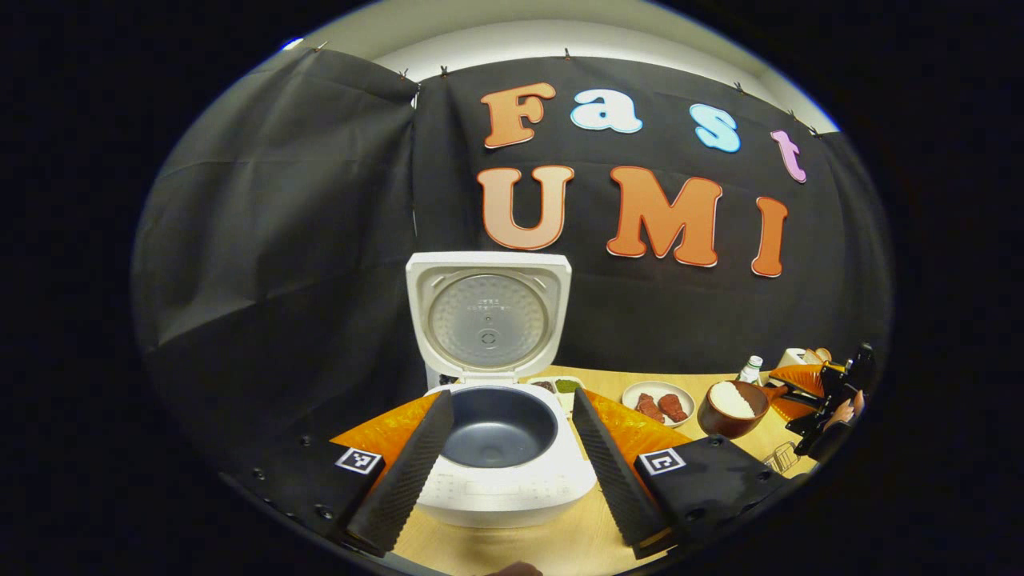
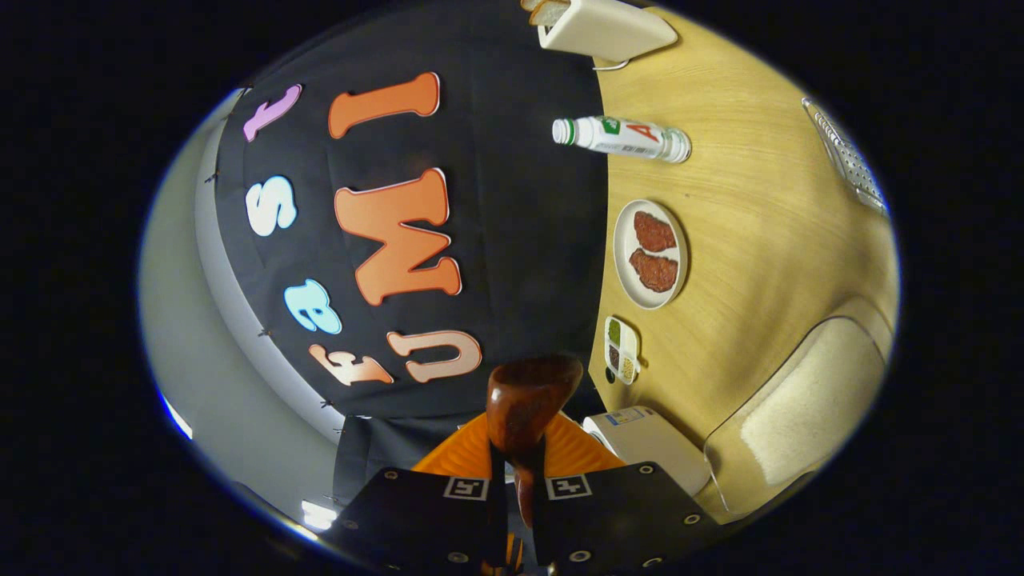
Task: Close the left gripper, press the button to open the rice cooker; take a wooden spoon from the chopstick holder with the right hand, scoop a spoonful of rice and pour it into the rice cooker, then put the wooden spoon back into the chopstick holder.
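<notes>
The white rice cooker (image 1: 504, 480) stands open on the wooden table, its lid (image 1: 488, 316) upright and the dark inner pot (image 1: 498, 428) bare. My left gripper (image 1: 510, 395) is open, one finger on each side of the pot. To the right, the deep wooden spoon (image 1: 732, 408) carries a heap of white rice; its handle runs to my right gripper (image 1: 808, 392), held by a hand. In the right gripper view, rolled sideways, my right gripper (image 2: 520, 456) is shut on the spoon (image 2: 532, 396), whose rice is hidden, with the cooker's corner (image 2: 644, 444) just beyond.
A plate with two red meat pieces (image 1: 658, 402) (image 2: 650, 254), a small seasoning dish (image 2: 622, 349), a white bottle (image 2: 624, 138) and a toaster (image 2: 604, 28) sit near the back. A clear tub of pale grains (image 2: 800, 408) and a metal wire holder (image 2: 848, 160) stand nearer.
</notes>
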Demonstrator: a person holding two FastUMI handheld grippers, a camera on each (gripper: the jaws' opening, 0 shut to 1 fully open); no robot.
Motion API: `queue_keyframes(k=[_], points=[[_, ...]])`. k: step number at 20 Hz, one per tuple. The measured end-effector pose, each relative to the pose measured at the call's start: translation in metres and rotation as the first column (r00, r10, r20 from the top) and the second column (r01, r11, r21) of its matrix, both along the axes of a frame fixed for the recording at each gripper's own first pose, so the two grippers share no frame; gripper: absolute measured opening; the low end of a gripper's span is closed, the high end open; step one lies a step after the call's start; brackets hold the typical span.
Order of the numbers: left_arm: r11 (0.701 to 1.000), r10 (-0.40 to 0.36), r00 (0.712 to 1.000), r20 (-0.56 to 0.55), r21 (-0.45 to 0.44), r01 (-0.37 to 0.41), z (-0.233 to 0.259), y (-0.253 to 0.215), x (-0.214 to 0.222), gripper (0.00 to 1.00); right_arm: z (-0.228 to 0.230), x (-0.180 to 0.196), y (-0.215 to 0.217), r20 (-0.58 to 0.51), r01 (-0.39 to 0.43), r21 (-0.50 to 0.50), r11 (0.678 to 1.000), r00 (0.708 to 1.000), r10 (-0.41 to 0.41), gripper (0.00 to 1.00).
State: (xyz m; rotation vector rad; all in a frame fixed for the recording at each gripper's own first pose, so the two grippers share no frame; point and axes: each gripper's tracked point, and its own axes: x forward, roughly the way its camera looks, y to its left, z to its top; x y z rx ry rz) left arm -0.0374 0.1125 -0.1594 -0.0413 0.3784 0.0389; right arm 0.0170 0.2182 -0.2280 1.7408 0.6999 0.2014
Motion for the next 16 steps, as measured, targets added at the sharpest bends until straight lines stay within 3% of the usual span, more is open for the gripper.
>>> queue_keyframes(k=[6, 11, 16], points=[[0.989, 0.129, 0.989, 0.067, 0.063, -0.133, 0.015, 0.065, -0.011, 1.00, 0.017, 0.028, 0.073, 0.028, -0.104, -0.035, 0.994, 0.994, 0.105, 0.12], [0.981, 0.179, 0.982, 0.065, 0.070, -0.183, 0.009, 0.102, -0.019, 1.00, 0.033, 0.045, 0.138, 0.049, -0.178, -0.083, 0.981, 0.982, 0.182, 0.12], [0.971, 0.225, 0.973, 0.047, 0.076, -0.228, -0.002, 0.139, -0.032, 1.00, 0.025, 0.060, 0.197, 0.064, -0.240, -0.238, 0.941, 0.963, 0.261, 0.12]])
